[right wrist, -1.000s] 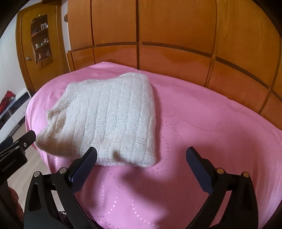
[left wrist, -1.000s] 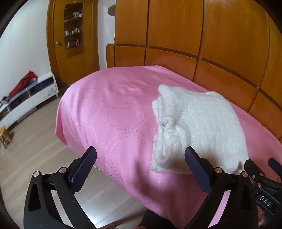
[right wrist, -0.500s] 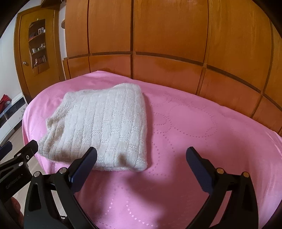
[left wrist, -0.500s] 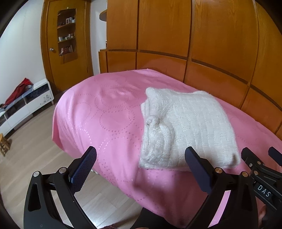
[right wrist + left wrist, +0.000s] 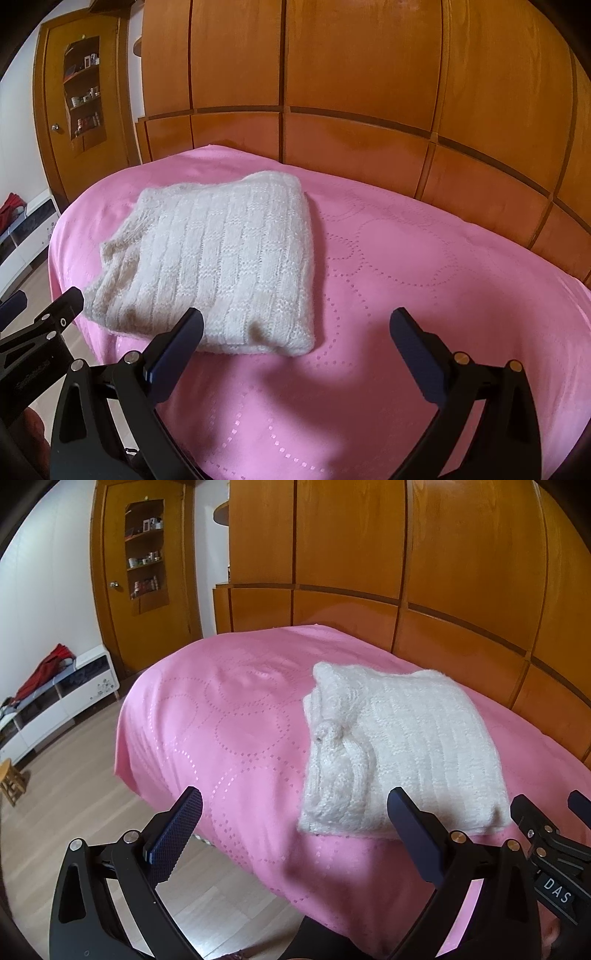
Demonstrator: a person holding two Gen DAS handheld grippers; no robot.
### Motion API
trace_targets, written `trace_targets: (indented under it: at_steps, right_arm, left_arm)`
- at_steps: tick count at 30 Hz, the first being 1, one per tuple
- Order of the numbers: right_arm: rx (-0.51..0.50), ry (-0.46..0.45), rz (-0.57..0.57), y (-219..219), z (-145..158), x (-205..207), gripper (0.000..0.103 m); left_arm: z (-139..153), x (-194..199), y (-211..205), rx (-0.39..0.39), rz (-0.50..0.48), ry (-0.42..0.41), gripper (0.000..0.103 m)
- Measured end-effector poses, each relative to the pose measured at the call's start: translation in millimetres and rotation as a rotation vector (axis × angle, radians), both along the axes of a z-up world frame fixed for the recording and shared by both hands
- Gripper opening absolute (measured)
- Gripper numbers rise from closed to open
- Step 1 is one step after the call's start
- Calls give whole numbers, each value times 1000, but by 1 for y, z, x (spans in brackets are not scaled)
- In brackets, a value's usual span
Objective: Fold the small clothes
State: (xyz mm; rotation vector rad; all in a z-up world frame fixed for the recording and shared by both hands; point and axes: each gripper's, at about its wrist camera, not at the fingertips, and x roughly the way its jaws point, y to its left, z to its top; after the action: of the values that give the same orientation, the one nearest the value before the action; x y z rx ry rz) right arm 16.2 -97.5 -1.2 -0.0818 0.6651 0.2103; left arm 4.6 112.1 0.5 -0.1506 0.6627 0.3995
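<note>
A white knitted sweater [image 5: 399, 749] lies folded into a thick rectangle on the pink bedspread [image 5: 229, 731]. In the right wrist view the same sweater [image 5: 221, 266] sits left of centre on the bedspread [image 5: 424, 280]. My left gripper [image 5: 295, 819] is open, held back from the sweater's near edge, with nothing between its fingers. My right gripper [image 5: 295, 339] is open too, just short of the sweater's near right corner. The right gripper's body [image 5: 546, 853] shows at the right edge of the left wrist view, and the left gripper's body [image 5: 37, 332] shows at the left edge of the right one.
Wooden wall panels [image 5: 332, 110] run behind the bed. A wooden door with shelves [image 5: 144, 565] stands at the left. A low white cabinet [image 5: 55, 701] with red clothing on it lines the wall. Wood floor [image 5: 74, 775] lies left of the bed, with a small stool [image 5: 11, 782].
Both grippers have drawn back and up from the sweater, which looks smaller and farther now. The sweater itself has not moved, and both grippers stay open.
</note>
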Motion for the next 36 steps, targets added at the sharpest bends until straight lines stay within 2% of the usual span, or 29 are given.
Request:
trace_targets:
  at_steps: [36]
  right_arm:
    - [2,-12,23,7,-1,-5,101]
  left_arm:
    - [-1,-7,4,-2,31,5,99]
